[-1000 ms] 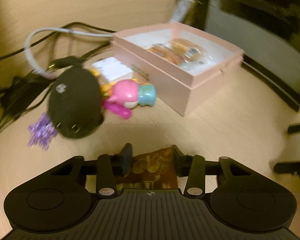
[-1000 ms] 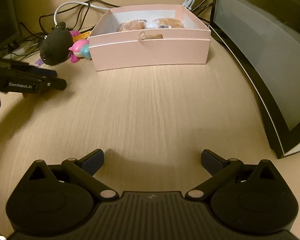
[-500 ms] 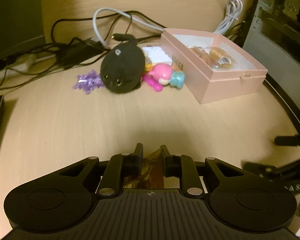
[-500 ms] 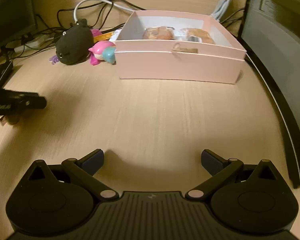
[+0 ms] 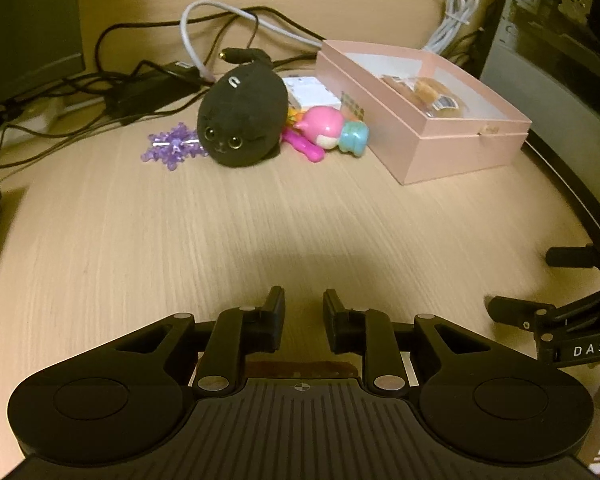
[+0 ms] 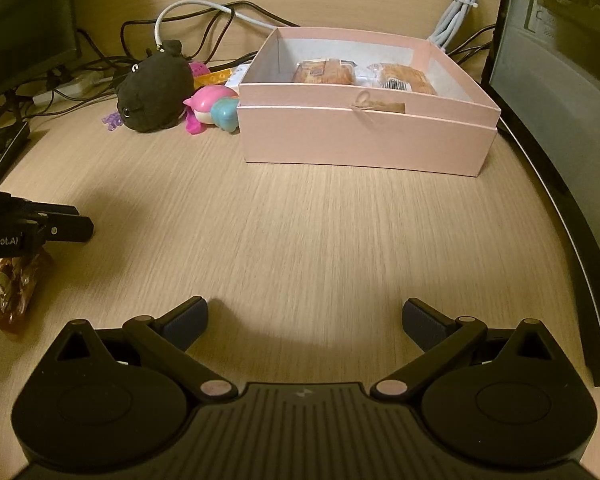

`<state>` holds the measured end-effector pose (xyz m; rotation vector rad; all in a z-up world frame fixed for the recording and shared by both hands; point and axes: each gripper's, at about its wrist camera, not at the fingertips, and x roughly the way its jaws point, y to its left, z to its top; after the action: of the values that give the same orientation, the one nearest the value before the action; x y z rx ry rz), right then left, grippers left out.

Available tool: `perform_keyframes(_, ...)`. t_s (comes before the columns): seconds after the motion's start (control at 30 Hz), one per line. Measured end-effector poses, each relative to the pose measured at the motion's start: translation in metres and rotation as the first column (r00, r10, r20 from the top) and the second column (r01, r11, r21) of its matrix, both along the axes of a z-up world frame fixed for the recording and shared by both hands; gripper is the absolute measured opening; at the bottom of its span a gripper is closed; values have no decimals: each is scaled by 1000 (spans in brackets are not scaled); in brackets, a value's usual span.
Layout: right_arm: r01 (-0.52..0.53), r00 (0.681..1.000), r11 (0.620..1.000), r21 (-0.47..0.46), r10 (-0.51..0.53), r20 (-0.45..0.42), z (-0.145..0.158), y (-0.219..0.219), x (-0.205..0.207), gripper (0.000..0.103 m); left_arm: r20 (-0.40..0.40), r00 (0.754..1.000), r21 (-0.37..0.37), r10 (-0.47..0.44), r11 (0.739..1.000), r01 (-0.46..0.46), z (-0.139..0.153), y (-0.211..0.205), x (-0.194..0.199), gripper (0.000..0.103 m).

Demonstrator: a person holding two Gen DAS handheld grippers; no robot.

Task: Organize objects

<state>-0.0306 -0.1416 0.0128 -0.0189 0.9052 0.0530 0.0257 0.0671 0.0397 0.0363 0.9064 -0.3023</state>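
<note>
Resting on the wooden desk (image 6: 320,240), the pink box (image 6: 364,136) sits at the far right with its lid off and holds two wrapped pastries (image 6: 364,74). Just left of the box lie a black cat plush (image 5: 242,114), a pink and teal toy (image 5: 332,128) and a purple bead cluster (image 5: 172,146), with cables (image 5: 148,80) behind them. The left gripper (image 5: 303,312) hangs low over the near desk with its fingers a narrow gap apart and nothing between the tips. A brown snack packet (image 6: 16,288) lies on the desk beneath it, visible in the right wrist view. The right gripper (image 6: 304,320) is spread wide and empty over bare desk, well short of the box. A dark monitor (image 6: 560,100) stands at the right.
</note>
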Motion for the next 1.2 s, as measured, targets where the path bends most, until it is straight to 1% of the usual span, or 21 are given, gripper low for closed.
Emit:
perform_keyframes(0.1, -6, 1000, 1000, 1, 6, 7, -1, 0, -2, 103, -14, 1000, -23, 6, 1000, -7, 0, 5, 2, 25)
perform_keyframes(0.23, 0, 1000, 1000, -1, 0, 12, -1, 1, -4, 103, -12, 1000, -23, 8, 1000, -8, 0, 5, 2, 25)
perform_keyframes(0.33, -2, 1000, 1000, -2, 2, 13, -2, 1, -5, 103, -17, 1000, -40, 8, 999, -9, 0, 6, 3, 25)
perform_keyframes(0.47, -1, 1000, 1000, 0, 1, 7, -2, 1, -4, 103, -77, 997, -150, -15, 989, 3, 0, 8, 11, 25)
perform_keyframes(0.5, 2, 1000, 1000, -1, -2, 4, -2, 1, -4, 103, -86, 996, -155, -22, 988, 8, 0, 6, 12, 25)
perform_keyframes(0.6, 6, 1000, 1000, -3, -6, -13, 0, 0, -1, 103, -85, 996, -135, -37, 991, 25, 4, 2, 11, 25)
perform_keyframes(0.63, 5, 1000, 1000, -5, -5, -18, 0, 1, 0, 103, -70, 997, -148, -23, 989, 12, 9, 7, 10, 26)
perform_keyframes(0.7, -18, 1000, 1000, -5, 18, -24, 0, 0, 0, 103, -9, 999, -191, 42, 981, -43, 26, 30, 3, 26)
perform_keyframes(0.73, -32, 999, 999, -6, 32, -23, -1, 0, 0, 103, 18, 997, -200, 72, 978, -67, 34, 42, -2, 26)
perform_keyframes(0.77, -48, 999, 999, -5, 47, -21, -1, -1, -1, 103, 45, 993, -189, 107, 977, -97, 41, 57, -8, 26)
perform_keyframes(0.83, -66, 998, 998, -6, 65, -15, -2, -1, -2, 103, 55, 988, -138, 146, 981, -138, 46, 77, -18, 26)
perform_keyframes(0.87, -72, 997, 997, -6, 72, -11, -2, -2, -3, 103, 39, 987, -117, 156, 982, -151, 44, 85, -24, 26)
perform_keyframes(0.93, -74, 997, 997, -7, 74, -5, -2, -2, -4, 103, -5, 986, -111, 169, 980, -168, 37, 93, -36, 26)
perform_keyframes(0.97, -72, 997, 997, -7, 72, -5, -2, -2, -5, 103, -24, 985, -120, 171, 978, -173, 32, 94, -43, 26)
perform_keyframes(1.07, -70, 998, 998, -8, 70, -7, -2, 0, -3, 103, -50, 989, -145, 136, 979, -142, 24, 82, -59, 26)
perform_keyframes(1.13, -73, 997, 997, -8, 73, -10, -2, 3, -1, 103, -44, 992, -141, 119, 982, -125, 21, 74, -65, 27)
perform_keyframes(1.2, -88, 996, 996, 1, 88, -24, 0, 8, 3, 103, -28, 992, -133, 124, 983, -127, 21, 69, -69, 27)
